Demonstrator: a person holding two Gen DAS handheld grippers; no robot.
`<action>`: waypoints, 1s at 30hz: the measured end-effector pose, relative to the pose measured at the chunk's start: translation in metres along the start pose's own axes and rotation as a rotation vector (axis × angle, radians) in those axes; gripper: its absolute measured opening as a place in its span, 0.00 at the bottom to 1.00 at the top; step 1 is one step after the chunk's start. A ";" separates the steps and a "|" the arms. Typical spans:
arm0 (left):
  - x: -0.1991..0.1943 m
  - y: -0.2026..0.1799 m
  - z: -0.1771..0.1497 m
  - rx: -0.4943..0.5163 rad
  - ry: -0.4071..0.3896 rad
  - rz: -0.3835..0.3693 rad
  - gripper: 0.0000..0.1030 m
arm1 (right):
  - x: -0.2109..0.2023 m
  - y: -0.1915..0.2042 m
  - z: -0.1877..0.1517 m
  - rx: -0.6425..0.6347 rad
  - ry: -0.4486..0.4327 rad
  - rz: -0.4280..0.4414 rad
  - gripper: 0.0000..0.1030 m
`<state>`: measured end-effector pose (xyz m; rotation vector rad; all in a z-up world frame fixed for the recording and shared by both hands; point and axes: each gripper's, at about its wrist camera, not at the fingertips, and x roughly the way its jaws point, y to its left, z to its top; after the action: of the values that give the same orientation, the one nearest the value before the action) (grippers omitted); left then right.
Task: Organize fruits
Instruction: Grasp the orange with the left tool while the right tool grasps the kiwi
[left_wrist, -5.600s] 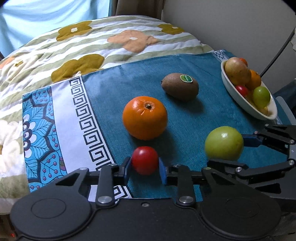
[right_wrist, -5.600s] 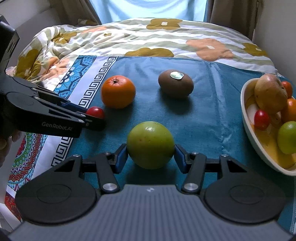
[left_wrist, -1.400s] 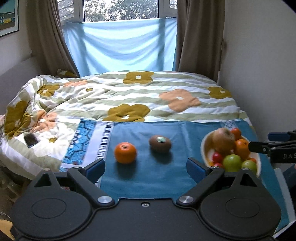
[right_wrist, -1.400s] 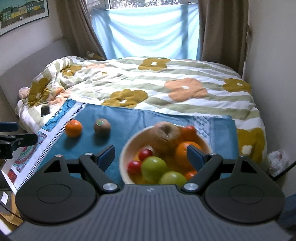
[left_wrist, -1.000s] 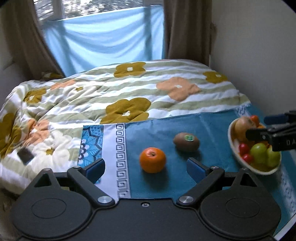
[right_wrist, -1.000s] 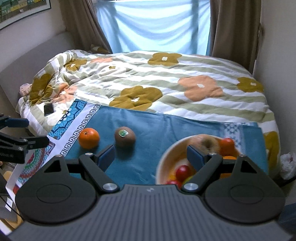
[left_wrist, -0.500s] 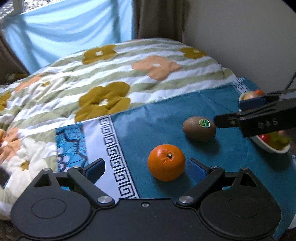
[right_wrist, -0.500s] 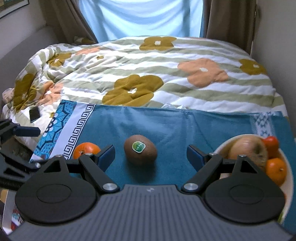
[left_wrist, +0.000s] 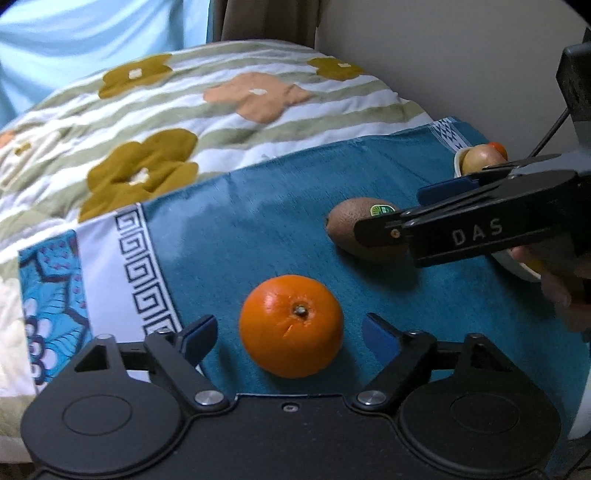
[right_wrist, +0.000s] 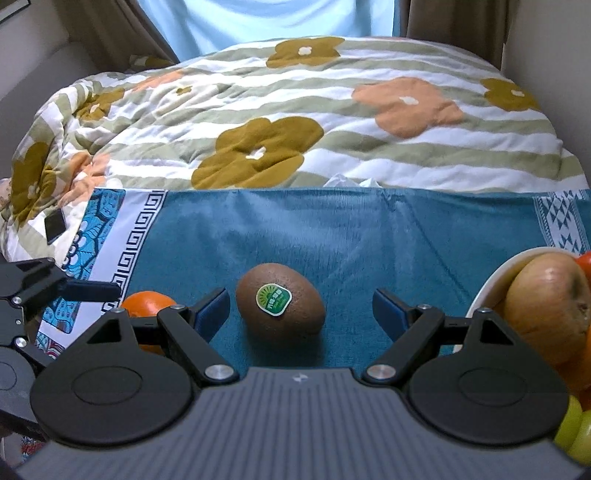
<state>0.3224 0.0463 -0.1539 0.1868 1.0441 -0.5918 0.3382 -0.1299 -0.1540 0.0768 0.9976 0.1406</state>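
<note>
Left gripper (left_wrist: 290, 330): I am holding it spread wide around the orange (left_wrist: 291, 325), low in the centre of the left wrist frame; neither blue pad is touching the peel.
Right gripper (right_wrist: 301, 314): I am holding it equally wide, with the kiwi (right_wrist: 280, 303) sitting between the pads and nearer the left one, in the lower middle of the right wrist frame.
Bowl (right_wrist: 496, 275): it is showing at the right edge of the right wrist frame, already carrying a brownish apple (right_wrist: 546, 295) and other fruit.
Cloth (left_wrist: 258, 221): both loose fruits are resting on the teal cloth laid over the quilt (right_wrist: 295, 110).
Risk, orange: I am judging that a round fruit on soft bedding is likely to roll if one pad is reaching it first.
Risk, kiwi: it is lying off-centre, so I am expecting the nearer pad to push it sideways before the far one arrives.
Risk, crowding: the two grippers are working close together, and I am wary of them knocking.
Risk, bowl: it is looking full, so added fruit is liable to tumble out.
</note>
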 end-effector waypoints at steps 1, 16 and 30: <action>0.002 0.001 0.000 -0.005 0.005 -0.008 0.78 | 0.002 0.001 0.000 -0.003 0.006 -0.001 0.95; -0.003 0.004 -0.005 0.020 -0.014 0.046 0.62 | 0.016 0.016 0.002 -0.052 0.029 0.007 0.88; -0.018 0.002 -0.017 -0.003 -0.057 0.148 0.61 | 0.009 0.023 -0.007 -0.077 0.010 0.001 0.67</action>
<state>0.3041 0.0616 -0.1477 0.2405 0.9668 -0.4590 0.3347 -0.1061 -0.1621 0.0058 1.0008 0.1805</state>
